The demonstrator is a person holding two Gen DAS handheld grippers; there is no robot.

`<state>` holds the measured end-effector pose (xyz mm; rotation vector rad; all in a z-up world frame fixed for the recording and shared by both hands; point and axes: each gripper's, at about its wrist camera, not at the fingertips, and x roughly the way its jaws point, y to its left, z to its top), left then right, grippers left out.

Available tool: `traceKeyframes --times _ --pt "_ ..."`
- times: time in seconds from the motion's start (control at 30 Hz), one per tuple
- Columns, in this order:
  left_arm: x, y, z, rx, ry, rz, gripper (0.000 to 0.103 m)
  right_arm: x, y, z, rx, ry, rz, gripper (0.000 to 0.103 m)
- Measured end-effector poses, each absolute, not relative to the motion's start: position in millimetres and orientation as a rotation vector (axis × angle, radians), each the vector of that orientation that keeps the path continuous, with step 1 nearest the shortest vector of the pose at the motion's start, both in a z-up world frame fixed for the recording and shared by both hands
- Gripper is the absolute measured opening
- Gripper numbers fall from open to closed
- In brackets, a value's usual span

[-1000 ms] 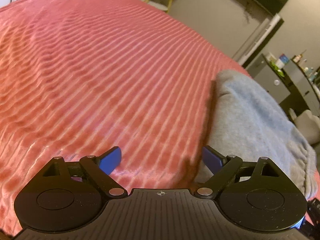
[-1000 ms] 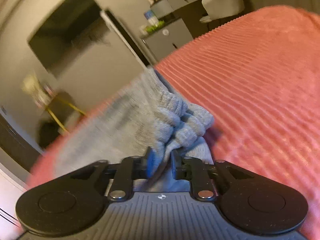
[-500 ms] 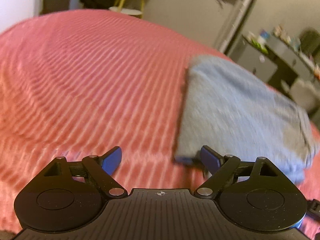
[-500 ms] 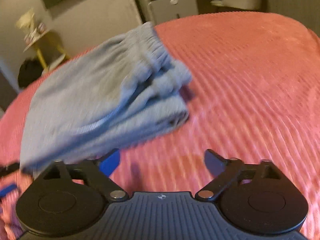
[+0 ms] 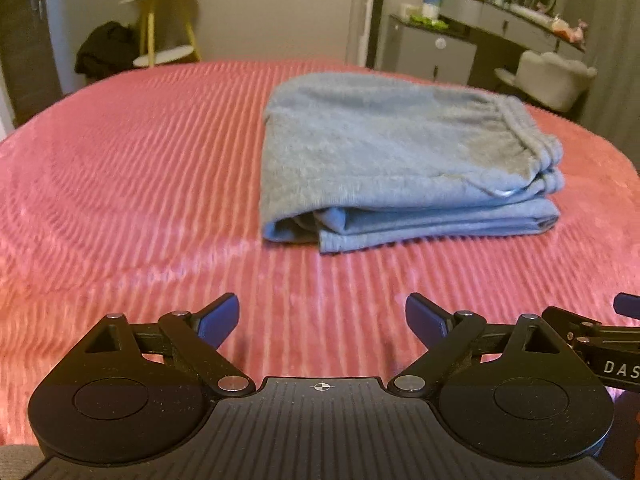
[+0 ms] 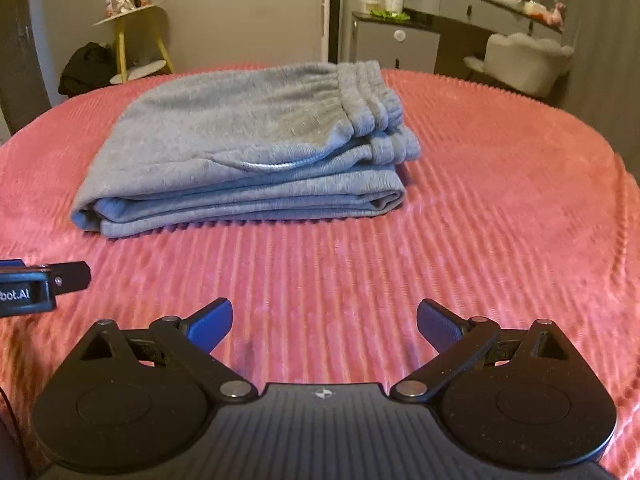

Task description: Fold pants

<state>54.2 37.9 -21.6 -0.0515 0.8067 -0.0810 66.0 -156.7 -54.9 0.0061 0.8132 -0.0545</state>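
Left wrist view: the left gripper (image 5: pixel 322 314) gapes wide at lower centre, holding nothing; the grey sweatpants (image 5: pixel 404 156) lie folded in a stacked bundle right of centre on the pink ribbed bedspread (image 5: pixel 132 168); right wrist view: the right gripper (image 6: pixel 324 320) is likewise spread and empty, having just opened; folding looks finished.

the right tongs (image 5: pixel 618 354) show the letters "das", and the left tongs (image 6: pixel 24 292) read "bot.ai"
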Motion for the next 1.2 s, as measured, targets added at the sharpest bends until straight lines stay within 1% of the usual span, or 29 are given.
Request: traceKeyframes --times 0.13,0.23,0.4,0.53,0.63,0.87,1.2 --pt "50.8 48.3 -10.8 -0.129 0.781 -0.083 0.094 55.0 -155.4 -35.4 0.028 0.777 -0.038 0.099" --pt "54.1 54.0 -8.9 -0.170 0.774 -0.073 0.094 55.8 -149.4 -21.3 -0.019 0.729 -0.019 0.099" --pt "62.0 47.0 -14.5 -0.135 0.774 -0.044 0.094 67.8 -141.4 -6.3 -0.072 0.629 -0.012 0.099" --pt "73.8 45.2 -24.0 -0.132 0.793 -0.056 0.094 77.0 -135.7 -18.7 -0.133 0.575 -0.029 0.099" --pt "79.9 39.7 -31.1 -0.109 0.794 -0.056 0.094 81.3 -139.0 -30.9 -0.106 0.566 -0.030 0.099" --pt "90.6 25.7 -43.7 -0.053 0.833 -0.099 0.094 94.1 -145.5 -48.4 -0.058 0.597 -0.002 0.099" --pt "94.4 28.8 -45.0 -0.085 0.829 -0.100 0.094 97.4 -147.2 -55.4 -0.019 0.610 0.012 0.099"
